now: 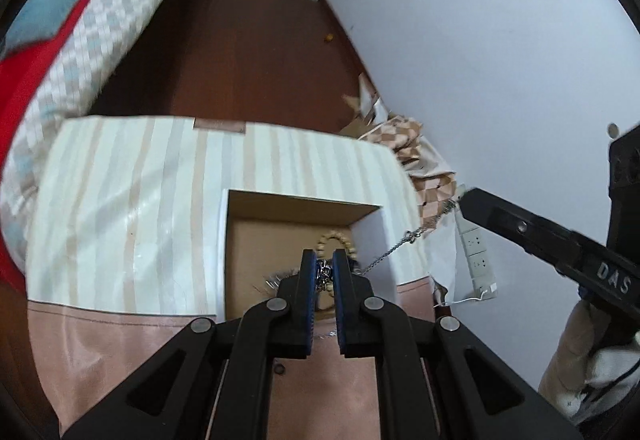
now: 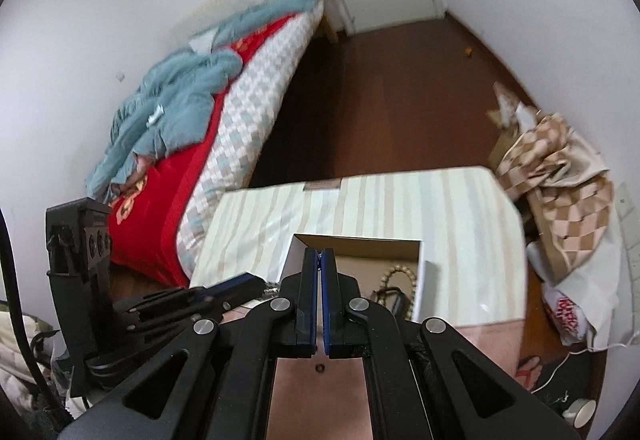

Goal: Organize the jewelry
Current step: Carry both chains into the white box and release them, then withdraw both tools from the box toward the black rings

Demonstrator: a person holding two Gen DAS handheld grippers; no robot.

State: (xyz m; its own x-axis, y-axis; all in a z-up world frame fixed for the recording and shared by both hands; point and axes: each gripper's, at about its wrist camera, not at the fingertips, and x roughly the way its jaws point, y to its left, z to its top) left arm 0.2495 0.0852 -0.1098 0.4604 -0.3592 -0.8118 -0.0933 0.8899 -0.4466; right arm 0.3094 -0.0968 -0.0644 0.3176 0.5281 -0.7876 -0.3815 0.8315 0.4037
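An open cardboard box (image 1: 240, 240) with white walls sits on the striped tablecloth (image 1: 120, 200). A beige bead bracelet (image 1: 340, 242) lies inside it. My left gripper (image 1: 324, 264) is shut on one end of a silver chain necklace (image 1: 394, 249), above the box. The chain stretches right to my right gripper (image 1: 464, 198), which is shut on its other end. In the right wrist view my right gripper (image 2: 320, 260) has its jaws pressed together over the box (image 2: 424, 276); the bead bracelet (image 2: 394, 274) lies beyond. The left gripper's fingers (image 2: 240, 286) show at left.
A bed with red and blue bedding (image 2: 180, 128) stands left of the table. A checkered cloth heap (image 2: 560, 176) and a power strip (image 1: 478, 260) lie by the right wall. Dark wood floor (image 2: 380, 80) runs behind the table.
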